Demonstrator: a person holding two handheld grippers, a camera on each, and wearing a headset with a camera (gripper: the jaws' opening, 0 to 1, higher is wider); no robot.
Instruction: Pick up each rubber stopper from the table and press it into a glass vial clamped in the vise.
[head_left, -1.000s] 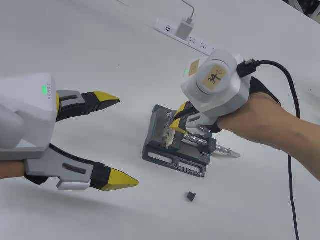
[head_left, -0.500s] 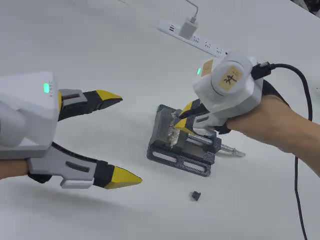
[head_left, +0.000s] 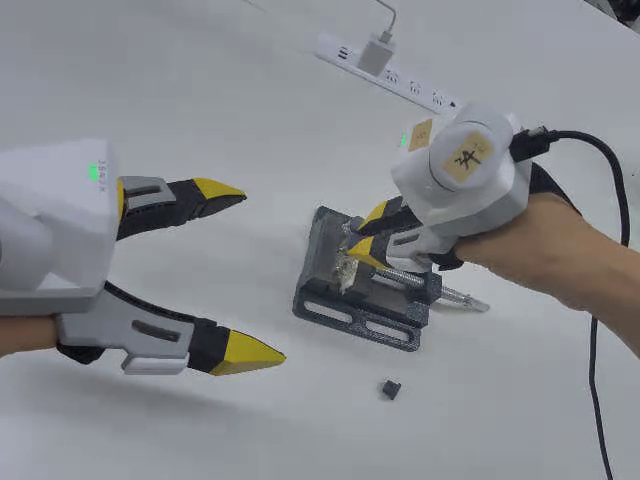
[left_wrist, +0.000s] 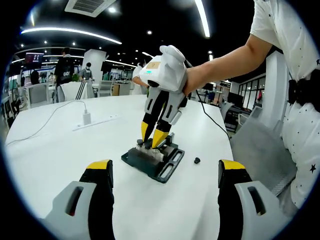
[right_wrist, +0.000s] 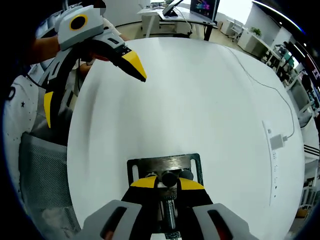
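A dark metal vise (head_left: 365, 318) sits mid-table with glass vials (head_left: 345, 272) clamped in its jaws. My right gripper (head_left: 352, 243) points down onto the vials, its yellow tips nearly together around a black rubber stopper (right_wrist: 170, 178) on top of a vial. A second stoppered vial (right_wrist: 186, 174) stands right beside it. Another rubber stopper (head_left: 390, 389) lies loose on the table in front of the vise, also seen as the stopper (left_wrist: 197, 160). My left gripper (head_left: 260, 275) hovers to the left of the vise, wide open and holding nothing.
A white power strip (head_left: 385, 70) with a plugged-in charger and cable lies at the back of the white table. The vise's screw handle (head_left: 460, 297) sticks out to the right. A black cable (head_left: 600, 300) trails from the right gripper.
The view has shifted slightly. The right gripper's body has tilted a little to the right while its tips stay on the vials. The left gripper holds its place.
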